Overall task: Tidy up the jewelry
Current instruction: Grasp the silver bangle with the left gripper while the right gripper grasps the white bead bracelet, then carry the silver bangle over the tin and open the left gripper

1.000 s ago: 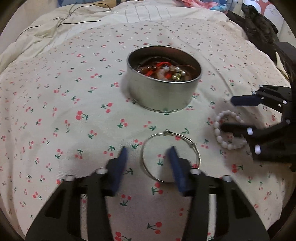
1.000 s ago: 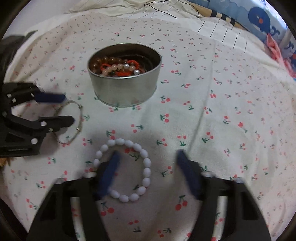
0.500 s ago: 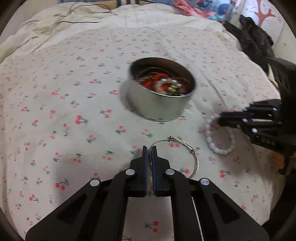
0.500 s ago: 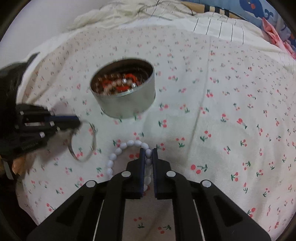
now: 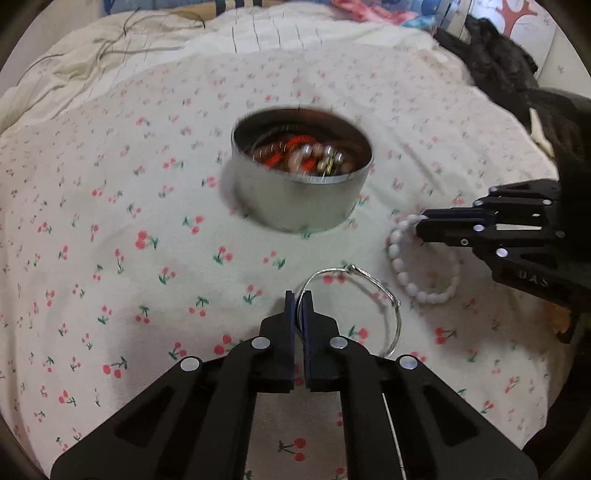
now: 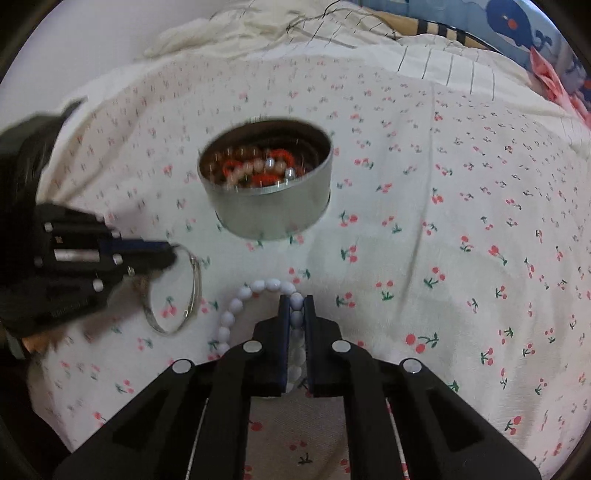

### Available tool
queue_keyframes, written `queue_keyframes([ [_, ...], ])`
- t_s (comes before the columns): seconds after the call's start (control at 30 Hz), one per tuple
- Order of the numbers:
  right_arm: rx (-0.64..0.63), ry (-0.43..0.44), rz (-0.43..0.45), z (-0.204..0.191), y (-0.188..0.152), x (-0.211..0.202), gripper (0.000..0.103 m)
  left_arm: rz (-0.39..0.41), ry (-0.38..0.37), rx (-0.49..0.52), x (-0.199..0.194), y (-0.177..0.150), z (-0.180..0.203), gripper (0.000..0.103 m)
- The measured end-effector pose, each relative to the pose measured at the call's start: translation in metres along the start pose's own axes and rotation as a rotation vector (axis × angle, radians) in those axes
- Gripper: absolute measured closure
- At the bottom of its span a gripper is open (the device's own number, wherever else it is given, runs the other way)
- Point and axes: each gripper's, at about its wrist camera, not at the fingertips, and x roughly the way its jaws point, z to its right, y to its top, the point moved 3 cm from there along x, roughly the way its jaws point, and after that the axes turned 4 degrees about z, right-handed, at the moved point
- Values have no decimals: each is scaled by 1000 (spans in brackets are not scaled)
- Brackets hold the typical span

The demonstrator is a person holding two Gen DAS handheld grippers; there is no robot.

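Note:
A round metal tin [image 5: 299,199] [image 6: 273,210] with red cord and bead jewelry in it stands on the cherry-print sheet [image 5: 110,221]. In front of it, my left gripper [image 5: 299,295] [image 6: 170,251] is shut on the near left edge of a thin silver bangle [image 5: 395,306] [image 6: 195,280]. The bangle tilts up from the sheet. To its right, my right gripper [image 6: 296,301] [image 5: 424,223] has its jaws closing on a white bead bracelet [image 6: 236,304] [image 5: 428,297]. Beads sit pinched between its pads and the rest of the loop hangs to the left.
A cream blanket [image 5: 110,55] with thin dark cables lies bunched behind the sheet. A black garment [image 5: 498,62] lies at the far right of the left wrist view. Blue and pink patterned fabric [image 6: 517,26] lies at the back right.
Both grippers went from open to shut: the left on the silver bangle, the right on the white bead bracelet. Both pieces have lifted slightly and the views have pulled back from the tin.

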Motion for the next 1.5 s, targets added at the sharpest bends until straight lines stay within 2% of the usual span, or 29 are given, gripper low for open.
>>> queue_keyframes([
  [0.1,36,4,21,7,3,-6,95,47,-8,-44,-10,6,-10,100],
  [0.23,45,-4,28,9,2,-9,95,71,-28,-91,-17,8,-19,100],
  [0.33,44,-9,18,10,3,-6,95,56,-3,-76,-12,8,-20,100],
  [0.53,-16,-79,-66,8,-6,11,94,1,56,-38,2,-1,-12,100],
  [0.57,-23,-81,-65,7,-5,11,92,0,65,-39,2,-1,-13,99],
  [0.6,-29,-81,-65,6,-5,11,78,0,70,-42,2,-1,-15,99],
  [0.67,-59,-94,-62,1,-7,14,65,-5,69,-52,4,-1,-17,99],
  [0.73,-108,-128,-62,-7,-9,18,65,-19,74,-46,7,-2,-17,99],
  [0.77,-110,-113,-63,-9,-9,19,74,-25,76,-40,9,-3,-16,99],
  [0.8,-99,-96,-62,-7,-10,18,92,-31,80,-30,11,-4,-14,99],
  [0.83,-78,-81,-54,-5,-8,16,95,-34,84,-19,12,-4,-12,99],
  [1.1,18,18,47,6,8,-11,95,-3,51,-28,2,-2,-12,99],
  [1.3,30,45,91,6,15,-25,95,15,33,-30,-4,1,-9,99],
  [1.5,48,65,99,7,16,-28,95,36,30,-21,-13,3,-7,99],
])
